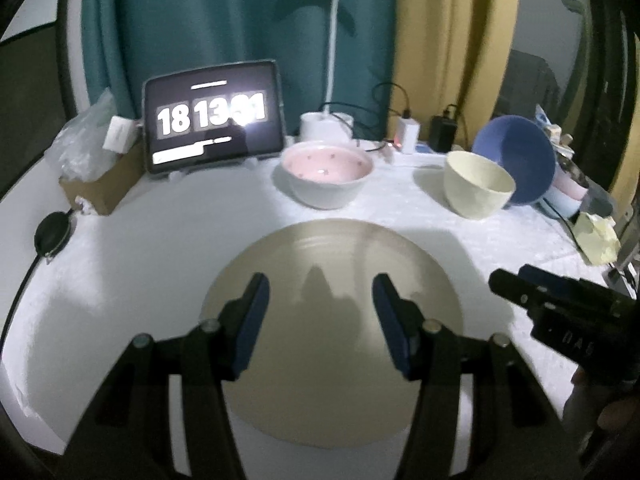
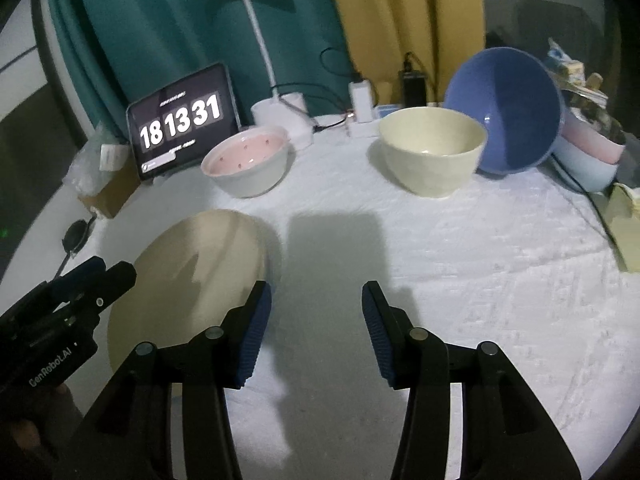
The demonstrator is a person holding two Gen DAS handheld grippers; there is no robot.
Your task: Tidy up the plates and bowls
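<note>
A beige plate (image 1: 332,320) lies flat on the white cloth; it also shows in the right wrist view (image 2: 192,280). My left gripper (image 1: 320,292) is open and empty, hovering over the plate. My right gripper (image 2: 317,300) is open and empty over bare cloth, to the right of the plate. Behind stand a pink-lined white bowl (image 1: 326,178) (image 2: 248,166), a cream bowl (image 1: 476,188) (image 2: 432,150) and a blue bowl (image 1: 516,160) (image 2: 506,110) tilted on its side against stacked pale bowls (image 2: 592,156).
A tablet showing a clock (image 1: 214,118) (image 2: 182,122), a white desk lamp (image 1: 332,60), chargers with cables (image 1: 424,130) and a cardboard box with plastic bags (image 1: 96,168) line the back edge. Yellow paper (image 1: 598,236) lies at the right edge. A black round object (image 1: 52,232) lies left.
</note>
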